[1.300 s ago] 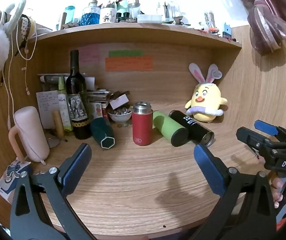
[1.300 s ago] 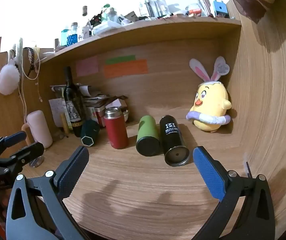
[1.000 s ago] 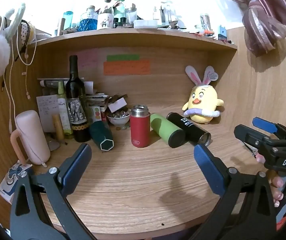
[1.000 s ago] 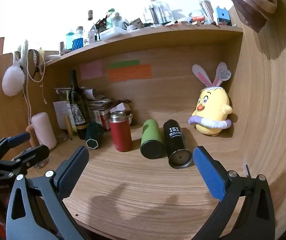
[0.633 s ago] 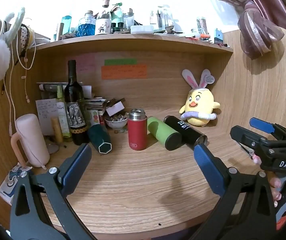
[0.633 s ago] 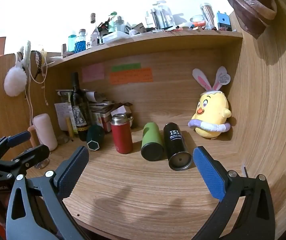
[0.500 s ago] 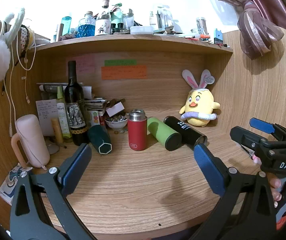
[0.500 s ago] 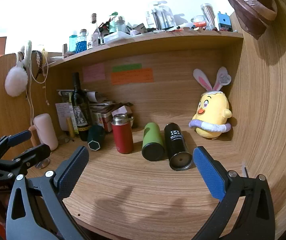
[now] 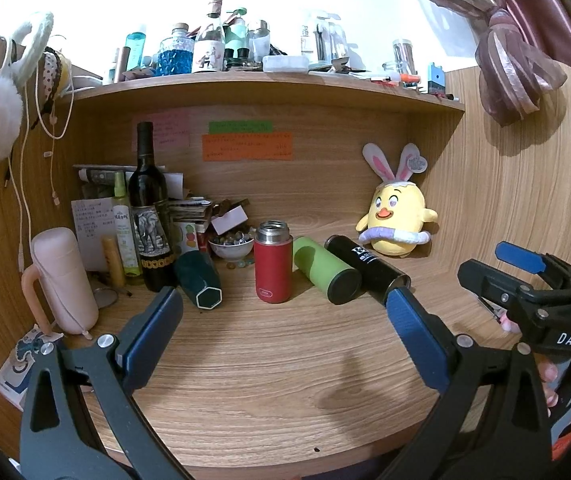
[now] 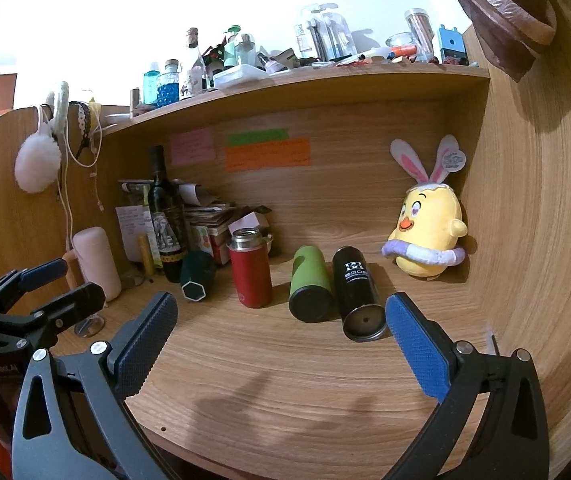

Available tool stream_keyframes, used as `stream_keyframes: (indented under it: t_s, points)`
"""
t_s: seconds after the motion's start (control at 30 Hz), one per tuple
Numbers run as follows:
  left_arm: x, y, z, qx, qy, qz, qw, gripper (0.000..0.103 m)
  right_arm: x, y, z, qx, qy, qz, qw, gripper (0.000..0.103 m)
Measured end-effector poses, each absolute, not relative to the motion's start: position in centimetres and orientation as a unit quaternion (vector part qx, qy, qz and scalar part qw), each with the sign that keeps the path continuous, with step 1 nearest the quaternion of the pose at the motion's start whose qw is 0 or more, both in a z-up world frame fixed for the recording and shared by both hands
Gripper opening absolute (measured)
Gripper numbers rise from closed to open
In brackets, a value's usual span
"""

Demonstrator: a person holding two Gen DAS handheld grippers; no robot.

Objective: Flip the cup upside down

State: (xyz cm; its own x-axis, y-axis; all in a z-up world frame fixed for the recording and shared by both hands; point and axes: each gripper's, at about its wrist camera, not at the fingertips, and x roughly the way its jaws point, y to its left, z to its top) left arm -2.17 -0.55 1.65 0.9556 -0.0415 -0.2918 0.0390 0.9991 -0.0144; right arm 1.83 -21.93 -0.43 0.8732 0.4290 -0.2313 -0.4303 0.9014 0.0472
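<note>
A red cup with a steel rim (image 9: 272, 267) stands upright, mouth up, mid-desk; it also shows in the right wrist view (image 10: 250, 267). Beside it lie a green cup (image 9: 325, 275) (image 10: 310, 285), a black cup (image 9: 367, 274) (image 10: 359, 294) and a dark teal hexagonal cup (image 9: 199, 284) (image 10: 196, 276), all on their sides. My left gripper (image 9: 283, 330) is open and empty, well in front of the cups. My right gripper (image 10: 281, 334) is open and empty, also short of them.
A wine bottle (image 9: 147, 216), a spray bottle, papers and a small bowl crowd the back left. A pink case (image 9: 63, 280) stands at the left. A yellow plush chick (image 9: 395, 224) sits at the back right. A shelf of bottles runs overhead. The desk's front edge (image 9: 285, 456) is close below.
Both grippers have drawn back and risen slightly from the cups, which look smaller now. Both stay open. No cup has moved.
</note>
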Motion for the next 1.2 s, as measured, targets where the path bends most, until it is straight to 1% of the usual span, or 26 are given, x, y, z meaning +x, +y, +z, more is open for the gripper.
stream_keyframes:
  t_s: [1.2]
  points:
    - [-2.47,-0.26,1.66,-0.009,0.145,-0.019,0.989,0.103,1.29,-21.36,-0.35,-0.007,0.114,0.226,0.967,0.103]
